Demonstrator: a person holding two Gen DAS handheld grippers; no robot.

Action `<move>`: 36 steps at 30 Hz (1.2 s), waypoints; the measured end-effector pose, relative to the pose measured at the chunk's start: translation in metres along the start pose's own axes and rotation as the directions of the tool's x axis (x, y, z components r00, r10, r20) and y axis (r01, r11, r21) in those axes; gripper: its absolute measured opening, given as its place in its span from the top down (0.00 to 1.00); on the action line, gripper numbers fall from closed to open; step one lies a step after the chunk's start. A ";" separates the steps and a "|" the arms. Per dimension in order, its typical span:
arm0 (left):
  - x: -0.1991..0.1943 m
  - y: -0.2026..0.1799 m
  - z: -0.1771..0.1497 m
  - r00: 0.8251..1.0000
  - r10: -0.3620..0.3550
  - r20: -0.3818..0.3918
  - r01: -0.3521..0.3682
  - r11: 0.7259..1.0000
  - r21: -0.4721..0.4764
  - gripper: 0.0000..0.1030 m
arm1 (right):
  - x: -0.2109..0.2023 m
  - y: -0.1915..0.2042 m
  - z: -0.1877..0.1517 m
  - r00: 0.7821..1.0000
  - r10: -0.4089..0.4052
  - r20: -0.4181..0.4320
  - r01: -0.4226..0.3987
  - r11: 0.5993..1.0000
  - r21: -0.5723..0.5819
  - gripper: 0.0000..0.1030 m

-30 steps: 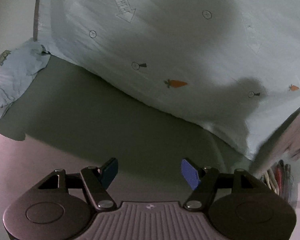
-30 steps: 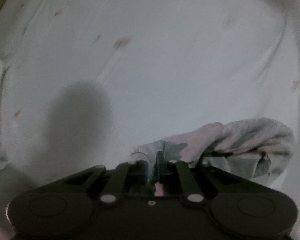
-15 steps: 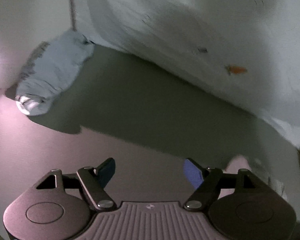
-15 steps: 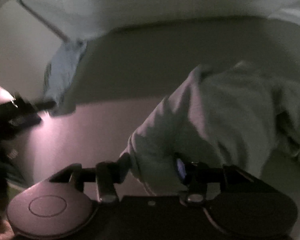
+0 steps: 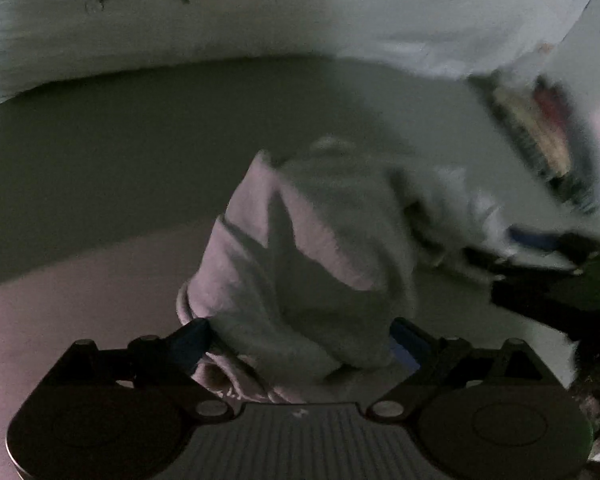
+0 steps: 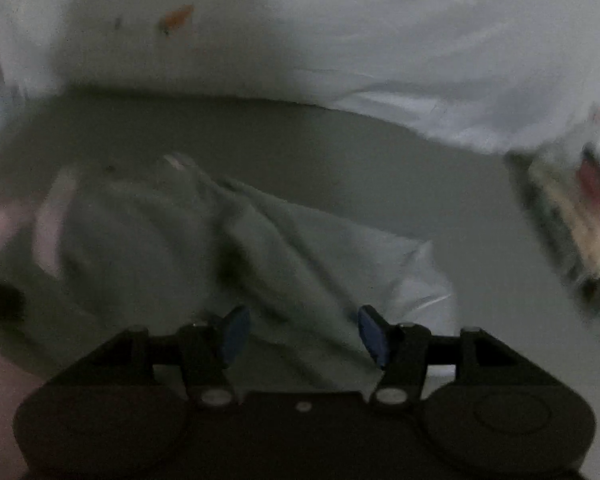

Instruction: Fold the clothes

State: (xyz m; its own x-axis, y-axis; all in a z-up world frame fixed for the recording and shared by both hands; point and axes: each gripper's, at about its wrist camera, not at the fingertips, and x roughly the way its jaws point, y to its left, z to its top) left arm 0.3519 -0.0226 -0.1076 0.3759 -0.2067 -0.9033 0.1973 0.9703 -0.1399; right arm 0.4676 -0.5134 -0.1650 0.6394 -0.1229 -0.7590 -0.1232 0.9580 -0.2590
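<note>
A crumpled pale grey garment (image 5: 312, 248) lies in a heap on the grey-green surface (image 5: 120, 140). My left gripper (image 5: 300, 344) is open, and the near end of the heap sits between its blue fingertips. In the right wrist view the same garment (image 6: 220, 240) spreads out to the left. My right gripper (image 6: 305, 334) is open over its near fold, gripping nothing. The right gripper's dark body (image 5: 560, 280) shows blurred at the right of the left wrist view.
A pale blue sheet (image 5: 300, 12) with carrot prints, also the sheet (image 6: 340, 32), bulges along the far side. A blurred stack of striped, colourful items (image 5: 540, 140), again the stack (image 6: 580, 220), sits at the right. Pinkish light falls on the near left surface (image 5: 60, 300).
My right gripper, shut on the garment one second ago, has opened and the garment now rests on the surface. My left gripper has swung right and closed in on the heap.
</note>
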 end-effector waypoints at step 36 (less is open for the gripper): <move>-0.065 0.066 0.027 0.923 0.331 0.195 -0.260 0.911 -0.319 0.80 | -0.012 -0.095 0.000 0.946 -0.324 -0.007 0.315 0.912 0.264 0.61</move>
State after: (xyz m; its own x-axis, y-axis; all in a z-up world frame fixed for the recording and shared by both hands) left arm 0.3647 0.0512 -0.0478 0.5892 0.1062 -0.8010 -0.2065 0.9782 -0.0222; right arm 0.4713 -0.6029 -0.1312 0.6391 -0.4288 -0.6385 0.2890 0.9032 -0.3174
